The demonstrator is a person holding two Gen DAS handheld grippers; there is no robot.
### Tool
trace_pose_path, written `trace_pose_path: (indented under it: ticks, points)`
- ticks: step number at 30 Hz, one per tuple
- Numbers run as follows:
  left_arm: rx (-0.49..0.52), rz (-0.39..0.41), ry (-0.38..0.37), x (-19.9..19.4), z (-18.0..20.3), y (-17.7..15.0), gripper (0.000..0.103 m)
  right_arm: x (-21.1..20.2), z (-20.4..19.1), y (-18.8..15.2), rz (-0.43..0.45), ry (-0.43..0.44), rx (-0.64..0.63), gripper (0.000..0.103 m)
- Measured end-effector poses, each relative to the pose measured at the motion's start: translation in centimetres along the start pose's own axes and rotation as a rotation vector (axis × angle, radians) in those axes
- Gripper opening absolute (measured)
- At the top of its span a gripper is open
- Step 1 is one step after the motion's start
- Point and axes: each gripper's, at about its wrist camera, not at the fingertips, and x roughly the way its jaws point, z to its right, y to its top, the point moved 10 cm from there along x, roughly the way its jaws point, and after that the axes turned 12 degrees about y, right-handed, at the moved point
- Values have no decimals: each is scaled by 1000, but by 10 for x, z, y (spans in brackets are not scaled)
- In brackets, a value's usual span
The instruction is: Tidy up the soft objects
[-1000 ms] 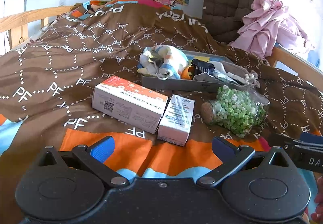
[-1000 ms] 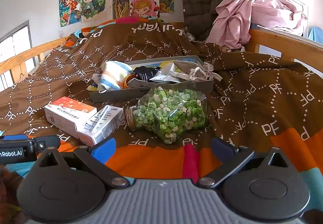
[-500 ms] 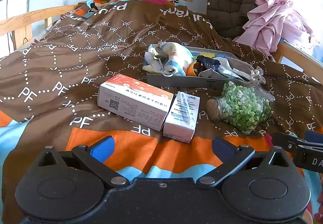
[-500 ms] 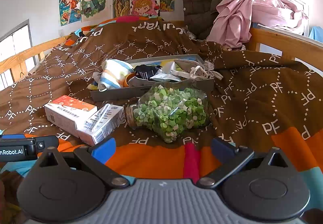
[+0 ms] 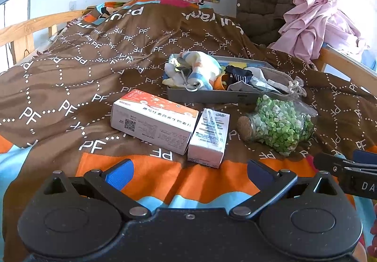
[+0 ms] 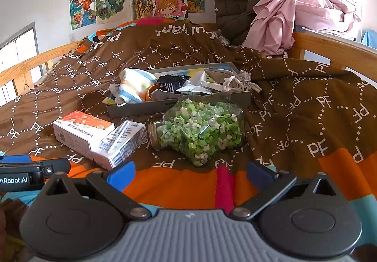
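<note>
Both grippers hover low over the bed's brown patterned blanket [image 5: 70, 78], left gripper [image 5: 188, 168] and right gripper [image 6: 190, 171] each with jaws spread wide, holding nothing. Grey shallow tray [image 5: 212, 95] sits mid-bed, piled with soft cloth items: striped pastel sock bundle [image 5: 202, 71], dark sock [image 5: 235, 73]. Just in front lie an orange-white carton [image 5: 153, 120], a small white box [image 5: 209, 134] touching it, and a corked glass jar of green paper stars [image 6: 200, 130].

Boxes [image 5: 155, 120] and jar [image 6: 200, 132] before tray [image 6: 141, 107]
</note>
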Motion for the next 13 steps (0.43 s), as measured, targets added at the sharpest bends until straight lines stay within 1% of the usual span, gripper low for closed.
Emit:
trace_pose_path:
  ticks: [13]
  points:
    - [3, -8, -15, 0, 3, -2, 102, 1, -1, -1, -6, 7, -2, 103]
